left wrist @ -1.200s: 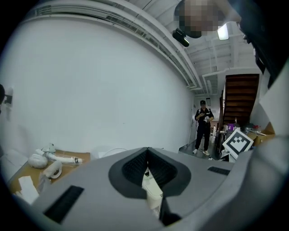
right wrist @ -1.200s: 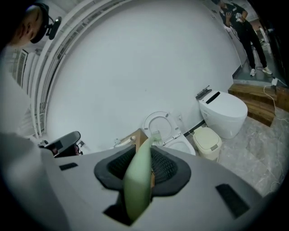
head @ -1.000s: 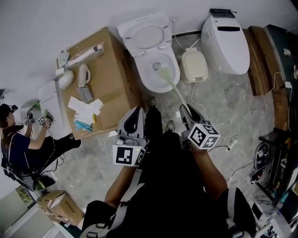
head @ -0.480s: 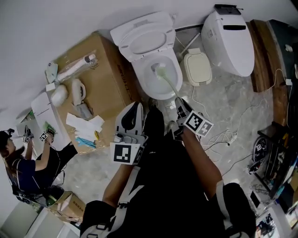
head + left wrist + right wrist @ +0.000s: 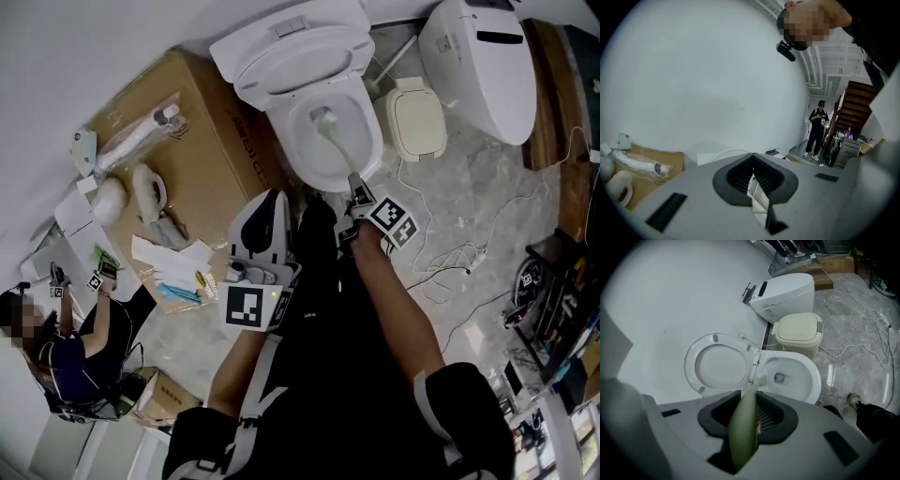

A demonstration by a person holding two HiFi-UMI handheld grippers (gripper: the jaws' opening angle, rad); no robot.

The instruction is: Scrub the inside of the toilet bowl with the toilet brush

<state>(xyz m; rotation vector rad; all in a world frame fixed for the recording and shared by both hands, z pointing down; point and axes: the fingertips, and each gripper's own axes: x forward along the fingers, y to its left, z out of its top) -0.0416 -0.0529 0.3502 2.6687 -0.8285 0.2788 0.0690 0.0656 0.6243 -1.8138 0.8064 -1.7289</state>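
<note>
Pale green toilet brush point(image 5: 339, 150) slanted, head inside toilet bowl point(image 5: 291, 150); right gripper point(image 5: 359, 194) pinched handle; left gripper point(image 5: 269, 208) pressed together, empty; only left gripper view showed standing person point(image 5: 817, 126)

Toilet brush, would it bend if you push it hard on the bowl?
Probably a little: the toilet brush has a long, thin green handle, so it may flex. It likely feels light, since the right gripper holds it alone by its far end. Its bristle head, inside the toilet bowl, looks soft and should squash.
</note>
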